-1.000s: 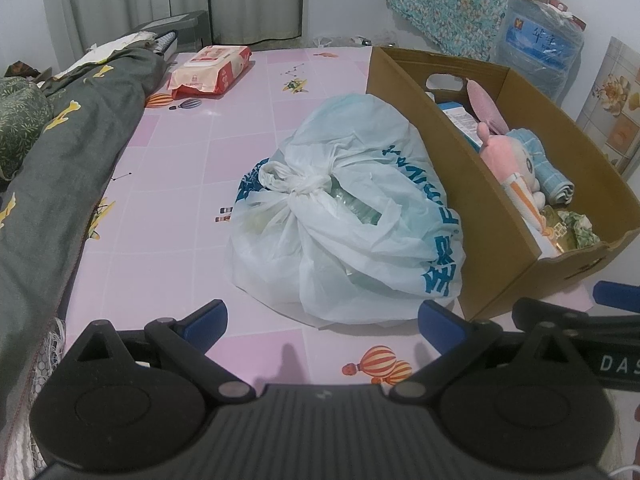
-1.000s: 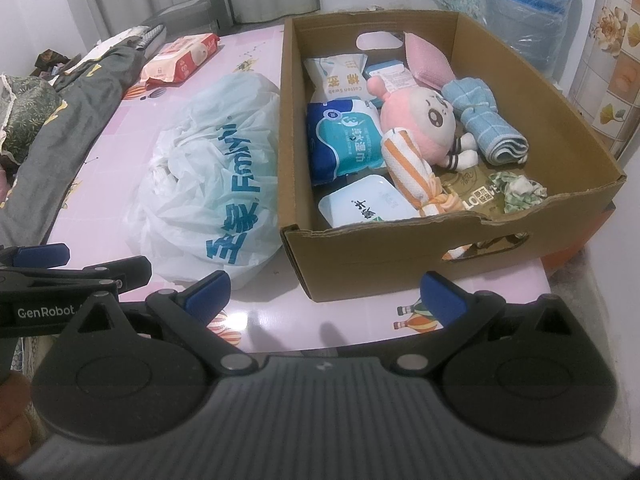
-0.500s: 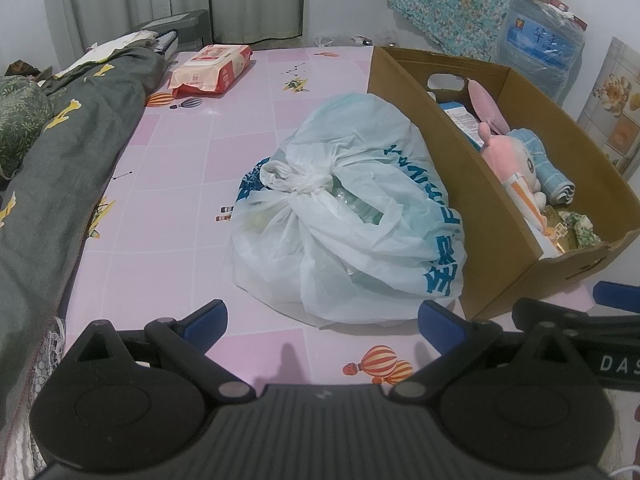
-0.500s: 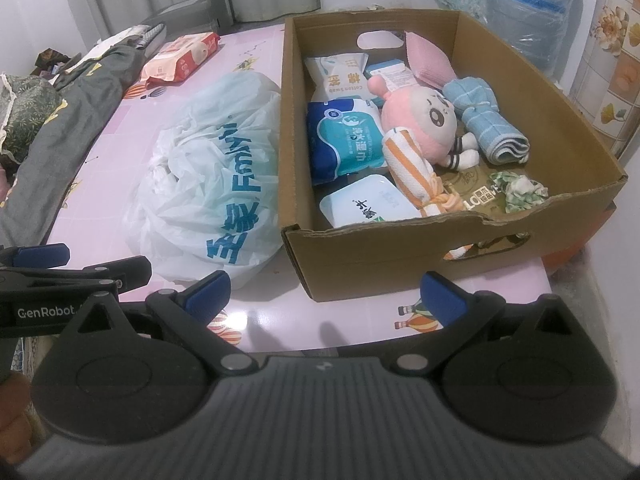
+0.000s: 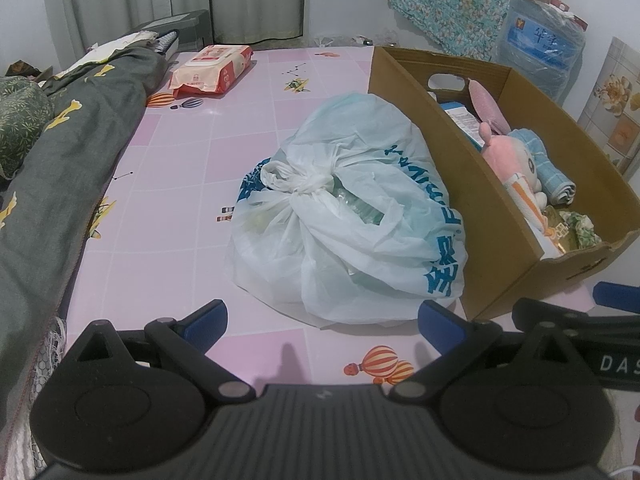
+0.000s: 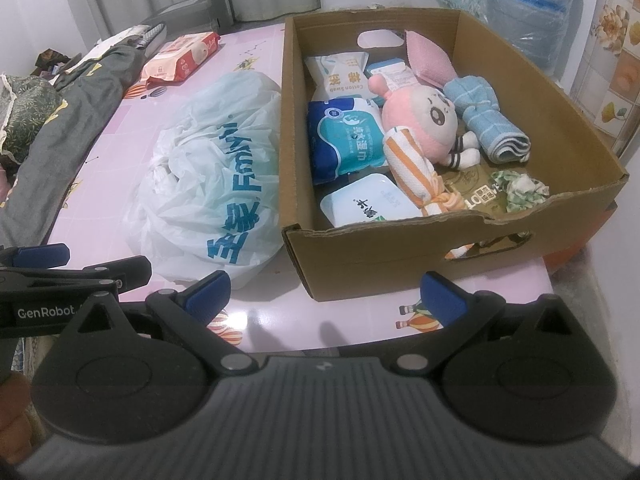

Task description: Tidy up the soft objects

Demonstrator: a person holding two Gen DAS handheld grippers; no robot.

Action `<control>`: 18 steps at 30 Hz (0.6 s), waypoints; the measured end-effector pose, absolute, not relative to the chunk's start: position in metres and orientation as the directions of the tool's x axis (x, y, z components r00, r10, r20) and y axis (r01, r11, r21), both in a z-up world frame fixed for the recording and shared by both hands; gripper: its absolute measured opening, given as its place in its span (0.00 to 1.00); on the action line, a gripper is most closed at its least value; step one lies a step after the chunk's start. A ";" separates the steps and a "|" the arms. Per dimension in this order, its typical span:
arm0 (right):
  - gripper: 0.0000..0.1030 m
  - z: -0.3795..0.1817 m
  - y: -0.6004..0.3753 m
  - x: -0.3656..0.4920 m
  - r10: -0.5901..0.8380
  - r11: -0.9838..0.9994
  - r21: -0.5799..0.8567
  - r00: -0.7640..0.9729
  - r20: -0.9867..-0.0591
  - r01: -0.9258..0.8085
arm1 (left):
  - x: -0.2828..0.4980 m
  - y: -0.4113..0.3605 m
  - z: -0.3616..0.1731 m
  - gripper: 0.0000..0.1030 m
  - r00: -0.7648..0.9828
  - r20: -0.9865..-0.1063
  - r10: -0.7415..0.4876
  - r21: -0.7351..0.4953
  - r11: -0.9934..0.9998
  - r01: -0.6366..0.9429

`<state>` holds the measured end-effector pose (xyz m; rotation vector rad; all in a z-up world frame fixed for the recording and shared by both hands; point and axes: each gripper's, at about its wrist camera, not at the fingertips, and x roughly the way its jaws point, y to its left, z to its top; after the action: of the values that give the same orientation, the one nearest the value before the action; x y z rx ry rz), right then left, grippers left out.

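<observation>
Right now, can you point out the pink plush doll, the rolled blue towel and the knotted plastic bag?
pink plush doll (image 6: pixel 420 114): right wrist view, on its round face.
rolled blue towel (image 6: pixel 486 120): right wrist view, middle of the roll.
plastic bag (image 5: pixel 310 184): left wrist view, on the tied knot.

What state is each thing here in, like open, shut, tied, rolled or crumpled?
Left gripper: open, empty.
Right gripper: open, empty.
Plastic bag: full, handles knotted shut.
Cardboard box: open-topped, holding things.
Blue towel: rolled up.
Green paper: crumpled.
Pink wipes pack: lid closed.
</observation>
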<state>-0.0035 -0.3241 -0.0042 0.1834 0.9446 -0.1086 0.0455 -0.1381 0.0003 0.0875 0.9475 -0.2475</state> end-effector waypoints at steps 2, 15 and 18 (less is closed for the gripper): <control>0.99 -0.004 -0.325 -0.003 -0.012 0.979 0.109 0.582 -0.813 0.173 | 0.045 -0.138 0.000 0.99 0.559 -0.811 -0.171 -0.034 0.968 0.248; 0.99 -0.004 -0.324 -0.003 -0.011 0.979 0.110 0.583 -0.812 0.171 | 0.045 -0.137 0.001 0.99 0.560 -0.810 -0.171 -0.034 0.968 0.247; 0.99 -0.003 -0.325 -0.003 -0.011 0.979 0.110 0.583 -0.812 0.171 | 0.045 -0.138 0.002 0.99 0.560 -0.811 -0.171 -0.033 0.968 0.247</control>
<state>-0.0028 -0.3251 -0.0032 0.1838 0.9438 -0.1070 0.0455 -0.1375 0.0015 0.0877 0.9449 -0.2466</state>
